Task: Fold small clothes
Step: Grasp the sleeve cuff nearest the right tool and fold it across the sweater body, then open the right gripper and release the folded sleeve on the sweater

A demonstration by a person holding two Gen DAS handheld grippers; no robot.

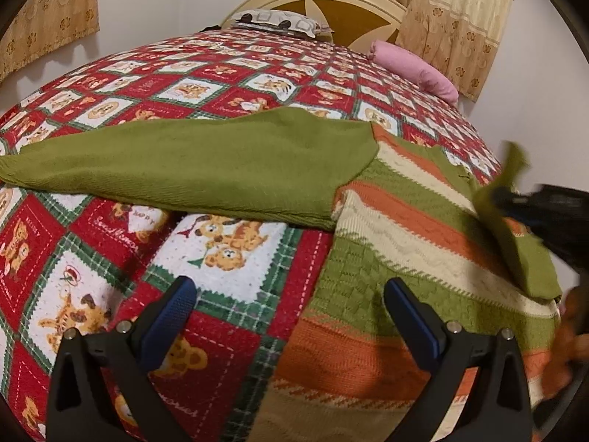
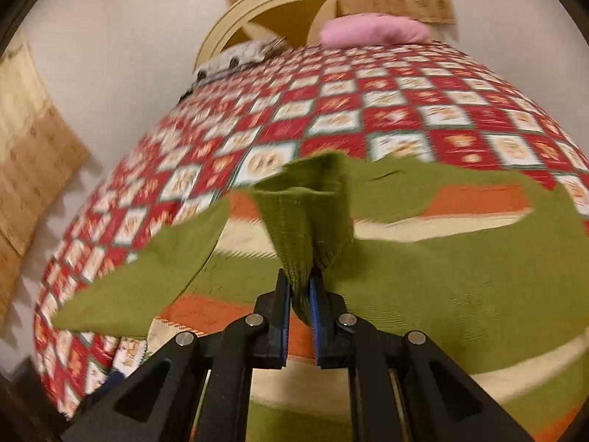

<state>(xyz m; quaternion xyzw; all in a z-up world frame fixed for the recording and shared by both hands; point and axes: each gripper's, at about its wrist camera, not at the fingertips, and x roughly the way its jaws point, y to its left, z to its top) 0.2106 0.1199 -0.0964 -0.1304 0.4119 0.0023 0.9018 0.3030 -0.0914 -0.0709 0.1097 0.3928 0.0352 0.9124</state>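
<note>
A small knitted sweater (image 1: 397, 228) with green, orange and cream stripes lies on the bed. Its plain green left sleeve (image 1: 191, 173) stretches flat to the left. My left gripper (image 1: 291, 294) is open and empty, hovering over the sweater's lower left edge. My right gripper (image 2: 299, 287) is shut on the cuff of the green right sleeve (image 2: 305, 213) and holds it raised over the sweater body (image 2: 460, 283). In the left wrist view the right gripper (image 1: 515, 199) shows at the far right with the sleeve (image 1: 522, 254) hanging from it. The right wrist view is blurred.
The bed has a red, white and green checked quilt (image 1: 110, 258) with cartoon animals. A pink pillow (image 1: 416, 70) and a patterned pillow (image 1: 276, 22) lie by the cream headboard (image 1: 331, 3). Beige curtains (image 1: 460, 18) hang behind.
</note>
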